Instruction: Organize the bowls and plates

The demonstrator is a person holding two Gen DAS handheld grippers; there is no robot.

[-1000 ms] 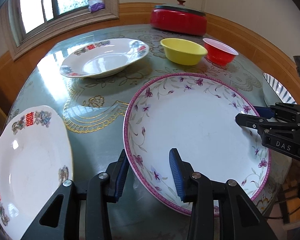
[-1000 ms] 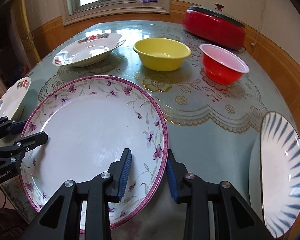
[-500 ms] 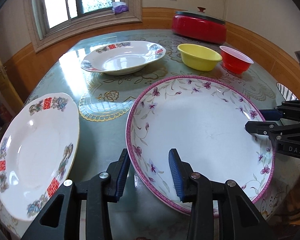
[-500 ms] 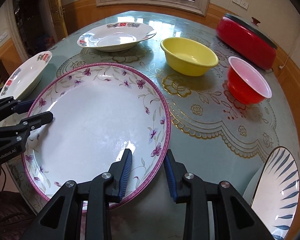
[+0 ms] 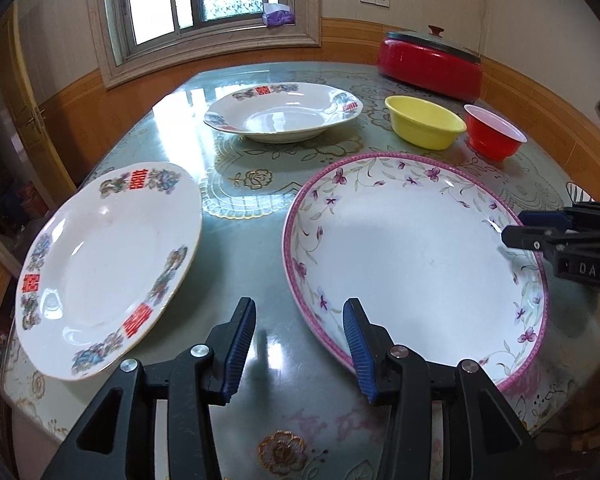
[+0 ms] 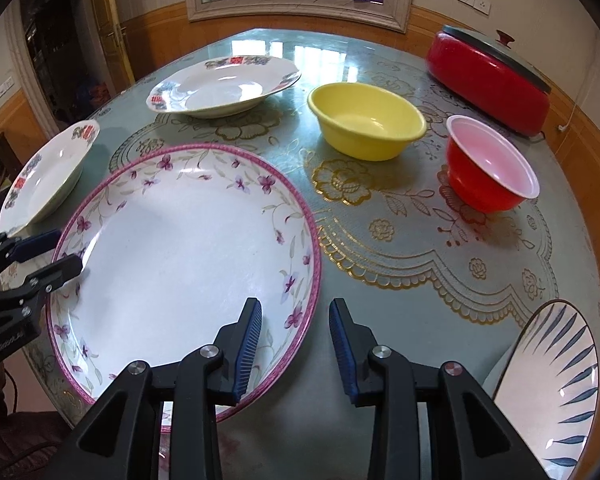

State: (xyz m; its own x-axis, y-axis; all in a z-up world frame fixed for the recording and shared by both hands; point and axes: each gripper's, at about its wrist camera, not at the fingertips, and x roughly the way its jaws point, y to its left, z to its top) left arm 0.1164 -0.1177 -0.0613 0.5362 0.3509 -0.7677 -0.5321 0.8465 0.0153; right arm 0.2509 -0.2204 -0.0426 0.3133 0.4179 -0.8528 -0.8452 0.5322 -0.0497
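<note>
Nothing is stacked yet: the pink-rimmed plate (image 6: pixel 180 248) lies flat on the table (image 6: pixel 420 248) (bowls apart). The left tongs (image 5: pixel 296 344), opening, and right tongs (image 6: pixel 296 344) straddle its rim, released.

A large white pink-rimmed floral plate (image 6: pixel 188 248) lies flat at the bench's near edge; yellow plastic bowl (image 6: pixel 366 126) and red plastic bowl (image 6: pixel 490 170) sit upright farther in.
</note>
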